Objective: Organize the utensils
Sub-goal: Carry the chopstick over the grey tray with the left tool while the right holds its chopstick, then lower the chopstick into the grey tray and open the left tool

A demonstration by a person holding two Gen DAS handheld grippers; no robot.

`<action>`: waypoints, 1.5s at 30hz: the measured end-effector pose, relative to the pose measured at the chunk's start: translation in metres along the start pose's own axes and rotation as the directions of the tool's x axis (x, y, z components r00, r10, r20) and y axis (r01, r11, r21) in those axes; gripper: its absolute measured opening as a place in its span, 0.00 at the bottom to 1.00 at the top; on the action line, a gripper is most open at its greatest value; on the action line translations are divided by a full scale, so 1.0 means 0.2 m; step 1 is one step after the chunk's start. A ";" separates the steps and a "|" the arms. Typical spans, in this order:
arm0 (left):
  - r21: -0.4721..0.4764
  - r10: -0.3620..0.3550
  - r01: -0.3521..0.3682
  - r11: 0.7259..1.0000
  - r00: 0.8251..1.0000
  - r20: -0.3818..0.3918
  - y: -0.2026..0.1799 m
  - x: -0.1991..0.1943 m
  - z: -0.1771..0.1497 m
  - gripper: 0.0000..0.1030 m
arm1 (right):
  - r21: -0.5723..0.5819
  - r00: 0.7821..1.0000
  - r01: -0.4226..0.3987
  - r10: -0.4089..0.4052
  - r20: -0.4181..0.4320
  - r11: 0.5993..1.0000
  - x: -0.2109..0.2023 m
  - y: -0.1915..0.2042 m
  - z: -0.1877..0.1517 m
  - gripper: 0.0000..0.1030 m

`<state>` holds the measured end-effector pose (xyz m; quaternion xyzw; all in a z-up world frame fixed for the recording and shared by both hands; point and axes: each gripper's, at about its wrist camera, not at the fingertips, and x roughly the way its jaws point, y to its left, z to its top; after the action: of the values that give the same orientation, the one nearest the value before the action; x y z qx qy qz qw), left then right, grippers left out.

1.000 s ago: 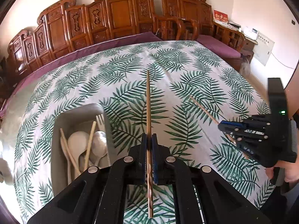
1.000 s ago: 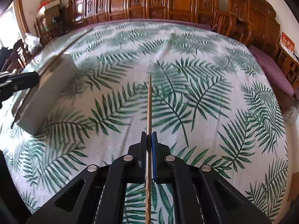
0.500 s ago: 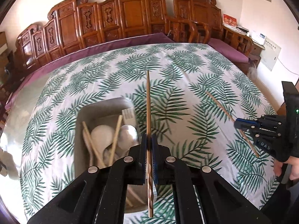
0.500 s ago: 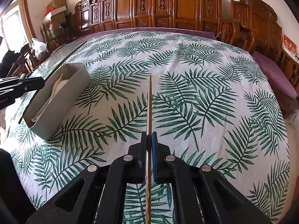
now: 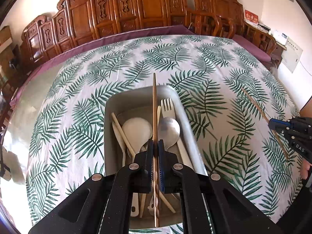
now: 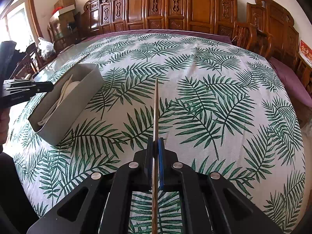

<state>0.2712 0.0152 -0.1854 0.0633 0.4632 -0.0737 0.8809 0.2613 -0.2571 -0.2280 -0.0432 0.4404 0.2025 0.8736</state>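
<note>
Wooden chopstick (image 5: 154,105) lengthwise over bin (image 5: 187,128) — tip forward

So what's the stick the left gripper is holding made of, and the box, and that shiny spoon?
The chopstick in the left gripper looks like wood or bamboo: brown, matte, with pale decorated spots near its thick end. The box seems to be plastic: plain grey, smooth, rounded corners. The shiny spoon looks like metal, since its bowl reflects light.

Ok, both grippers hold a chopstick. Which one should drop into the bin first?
Left. The left gripper holds its chopstick directly above the grey bin; the right gripper is off to the side over bare tablecloth.
</note>
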 end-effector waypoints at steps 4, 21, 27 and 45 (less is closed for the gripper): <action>0.004 -0.003 0.003 1.000 1.000 -0.022 0.02 0.05 -0.03 0.04 | -0.007 1.000 0.002 -0.002 -0.004 1.000 0.01 0.01 0.00 0.06; -0.031 -0.023 0.023 0.999 1.000 -0.005 0.07 0.06 -0.09 0.05 | -0.031 0.999 -0.024 0.025 0.025 0.999 -0.05 0.12 0.01 0.06; -0.061 -0.011 0.014 0.998 0.998 0.059 0.11 -0.02 -0.08 0.18 | -0.052 0.997 -0.046 0.049 0.058 0.998 -0.11 0.22 0.03 0.06; -0.143 0.055 -0.027 0.989 0.979 0.198 0.22 -0.16 -0.03 0.89 | -0.098 0.992 -0.071 0.080 0.098 0.993 -0.14 0.45 0.17 0.06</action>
<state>0.2574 0.0621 -0.1606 0.0032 0.3740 -0.0290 0.9270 0.2359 -0.1754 -0.1757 -0.0574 0.3864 0.2581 0.8836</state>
